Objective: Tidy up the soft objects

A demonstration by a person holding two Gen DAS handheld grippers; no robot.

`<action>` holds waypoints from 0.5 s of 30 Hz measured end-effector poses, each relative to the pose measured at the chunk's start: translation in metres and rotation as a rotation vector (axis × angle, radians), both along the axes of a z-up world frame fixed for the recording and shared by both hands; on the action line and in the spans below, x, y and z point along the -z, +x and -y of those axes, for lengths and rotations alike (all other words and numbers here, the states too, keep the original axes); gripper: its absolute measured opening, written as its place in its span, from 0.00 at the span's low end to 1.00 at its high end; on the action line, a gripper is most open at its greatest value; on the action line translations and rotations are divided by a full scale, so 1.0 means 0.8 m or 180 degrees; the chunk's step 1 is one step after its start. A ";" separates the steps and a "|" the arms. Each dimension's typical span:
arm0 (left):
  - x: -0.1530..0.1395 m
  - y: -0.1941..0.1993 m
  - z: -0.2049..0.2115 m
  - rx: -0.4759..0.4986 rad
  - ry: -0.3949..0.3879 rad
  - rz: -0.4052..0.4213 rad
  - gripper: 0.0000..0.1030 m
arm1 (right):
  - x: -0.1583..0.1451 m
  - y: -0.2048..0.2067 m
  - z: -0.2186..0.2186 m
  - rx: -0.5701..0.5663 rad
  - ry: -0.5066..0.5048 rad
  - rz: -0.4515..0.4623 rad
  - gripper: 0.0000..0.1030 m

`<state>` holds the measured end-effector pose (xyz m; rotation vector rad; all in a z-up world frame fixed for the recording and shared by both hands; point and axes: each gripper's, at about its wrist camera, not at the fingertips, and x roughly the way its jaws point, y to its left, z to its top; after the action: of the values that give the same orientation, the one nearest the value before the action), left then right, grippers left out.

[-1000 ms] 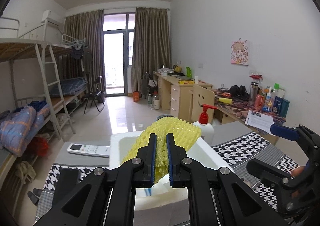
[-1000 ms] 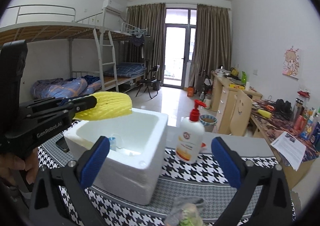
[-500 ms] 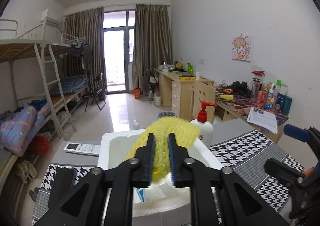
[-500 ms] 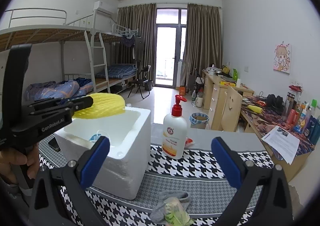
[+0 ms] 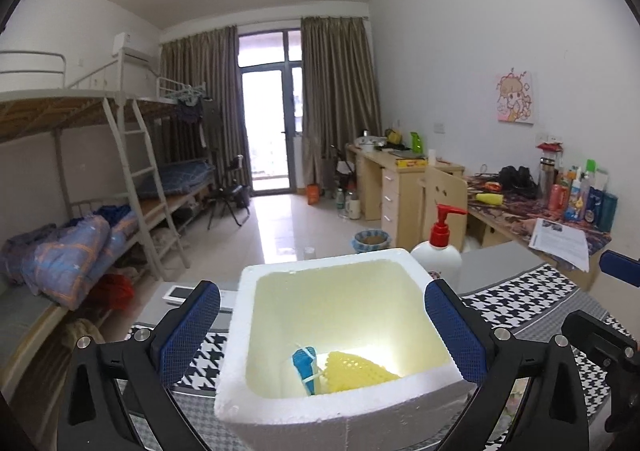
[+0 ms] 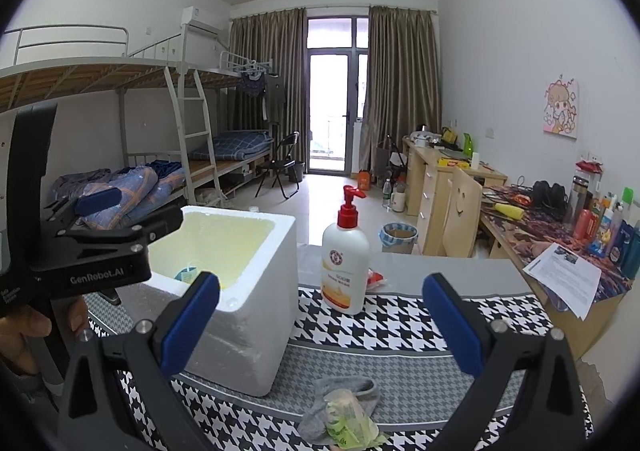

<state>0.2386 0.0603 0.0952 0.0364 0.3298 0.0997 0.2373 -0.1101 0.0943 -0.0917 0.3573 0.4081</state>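
the yellow foam net (image 5: 360,369) lies loose in the white foam box (image 5: 416,271) beside a blue mask (image 5: 304,361), the left gripper (image 5: 322,325) having just spread wide and empty above; feather-light and springy, pinch its middle gently.

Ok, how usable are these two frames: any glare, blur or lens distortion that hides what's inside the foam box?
Left wrist view: sharp; the fisheye bends the walls and darkens the corners; a bright patch glares on the foam box inner wall just above the yellow foam net, which stays readable. Right wrist view: also sharp, the balcony door is blown out, and the box's near wall hides the net.
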 end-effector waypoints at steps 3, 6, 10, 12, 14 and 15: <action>-0.003 -0.005 -0.004 -0.0015 -0.0131 0.0012 0.99 | 0.001 -0.003 0.001 0.0001 0.0002 -0.0002 0.99; -0.004 -0.011 -0.006 -0.0013 -0.0232 0.0003 0.99 | 0.001 -0.006 0.005 -0.0012 0.0027 -0.0004 0.99; -0.003 -0.024 0.001 -0.0008 -0.0217 0.0045 0.99 | 0.001 -0.010 0.009 -0.0007 0.0030 0.0001 0.99; -0.003 -0.031 0.003 0.0009 -0.0227 0.0027 0.99 | 0.001 -0.015 0.012 -0.0011 0.0048 0.0008 0.99; -0.002 -0.037 0.004 0.0024 -0.0247 0.0019 0.99 | 0.000 -0.020 0.017 -0.0007 0.0066 0.0024 0.99; -0.002 -0.040 0.005 0.0027 -0.0248 0.0022 0.99 | -0.001 -0.023 0.019 -0.0008 0.0073 0.0030 0.99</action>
<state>0.2069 0.0560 0.0971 -0.0397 0.3264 0.0784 0.2191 -0.1253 0.0951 -0.0717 0.3431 0.4139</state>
